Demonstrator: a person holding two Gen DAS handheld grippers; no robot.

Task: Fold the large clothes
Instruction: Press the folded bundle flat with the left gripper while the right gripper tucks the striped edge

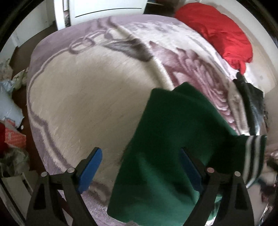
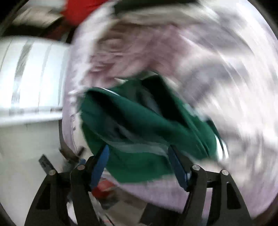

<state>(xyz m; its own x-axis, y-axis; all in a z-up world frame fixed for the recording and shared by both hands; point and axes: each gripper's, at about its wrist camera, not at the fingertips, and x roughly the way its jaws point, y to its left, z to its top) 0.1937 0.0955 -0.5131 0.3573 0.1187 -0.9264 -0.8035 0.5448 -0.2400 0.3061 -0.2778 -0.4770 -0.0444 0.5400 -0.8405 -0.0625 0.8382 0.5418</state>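
1. Looking down from the left wrist, we see a bed spread with a lilac and cream blanket that fills most of the view, its floral pattern darkest toward the far side.
2. We find the green garment lying on the near right part of the blanket, folded into a long slab; a sleeve with a green-and-white striped cuff sticks out at its right.
3. A red cloth lies bunched at the far right corner of the bed, well apart from the green garment.
4. A white cabinet stands beyond the bed's far edge, and clutter lines the floor on the left.
5. The left gripper hangs above the garment's left edge with its blue-padded fingers spread wide, and nothing is pinched between them.
6. From the right wrist, the picture is badly smeared; we make out the green garment rumpled on the blanket, with a white surface to its left.
7. The right gripper appears to stand above the garment's near edge, fingers wide apart and, as far as the blur allows, clasping no cloth.
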